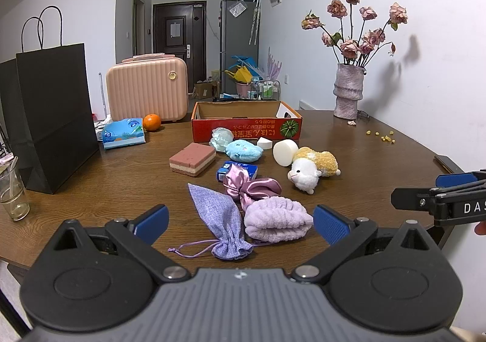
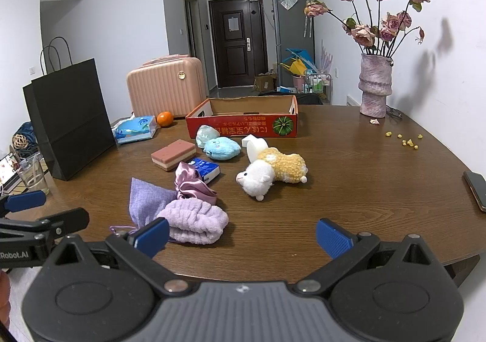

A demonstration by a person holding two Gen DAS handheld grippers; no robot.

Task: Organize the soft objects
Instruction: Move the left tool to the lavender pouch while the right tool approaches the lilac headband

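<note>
Plainly, nothing is sitting in the box [image 1: 246,126] yet; the sheep [image 1: 313,170], headband [image 1: 278,222], pouch [image 1: 218,217] and sponge [image 1: 193,158] are lying before it on the table [image 1: 379,153]. Both left gripper [image 1: 241,222] and right gripper [image 2: 243,237] are hanging spread, empty. Starting with the nearest headband, pinching deep, seems wise. Only the right view is showing a phone [image 2: 475,190].
</note>
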